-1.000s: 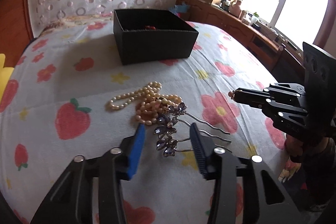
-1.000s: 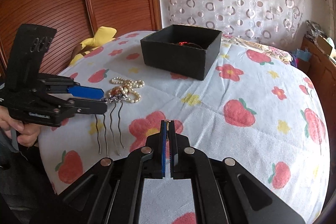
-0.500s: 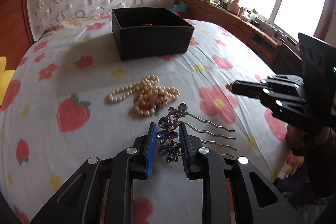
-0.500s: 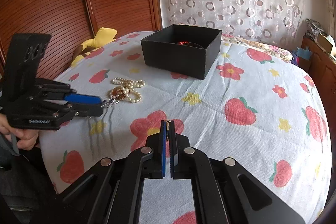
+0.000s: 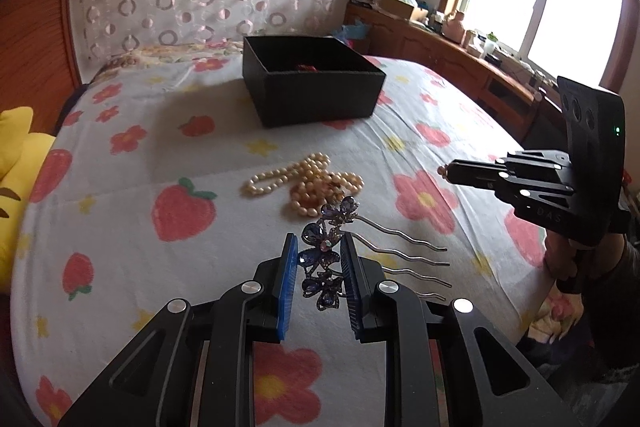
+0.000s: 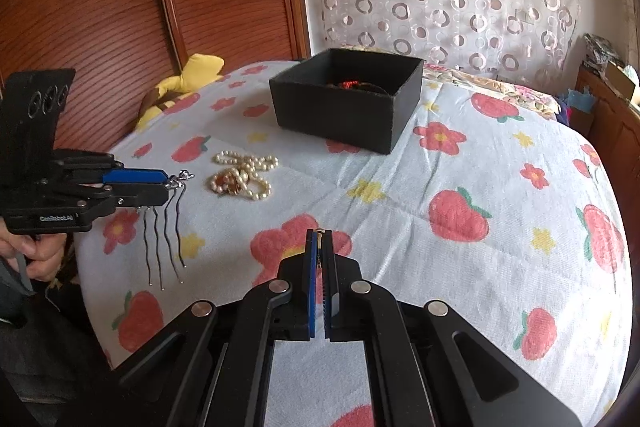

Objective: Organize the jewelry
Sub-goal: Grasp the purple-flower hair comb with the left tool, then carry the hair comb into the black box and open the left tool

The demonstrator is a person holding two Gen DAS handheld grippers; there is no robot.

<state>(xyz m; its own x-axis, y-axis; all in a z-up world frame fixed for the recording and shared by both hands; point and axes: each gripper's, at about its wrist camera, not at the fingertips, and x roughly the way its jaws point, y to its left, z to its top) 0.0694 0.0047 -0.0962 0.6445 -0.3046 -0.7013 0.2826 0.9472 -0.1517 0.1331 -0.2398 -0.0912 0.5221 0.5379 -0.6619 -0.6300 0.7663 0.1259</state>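
My left gripper (image 5: 319, 243) is shut on a purple flower hair comb (image 5: 326, 255) and holds it above the bedspread; its metal prongs hang down in the right wrist view (image 6: 160, 239). A pile of pearl necklaces (image 5: 306, 183) lies on the bed just beyond it. A black open box (image 5: 310, 87) stands farther back with something red inside (image 6: 349, 84). My right gripper (image 6: 319, 233) is shut on a small thin gold piece, too small to name, and hovers over the bed; it also shows in the left wrist view (image 5: 444, 171).
The bed has a strawberry and flower bedspread (image 6: 460, 211). A yellow plush toy (image 6: 188, 75) lies at the wooden headboard side. A wooden dresser (image 5: 440, 55) with clutter runs under the window. The bed's edge is near both hands.
My left gripper closed on the hair comb and lifted it off the bedspread, so the prongs now hang free. The right gripper stayed shut and nearly still.
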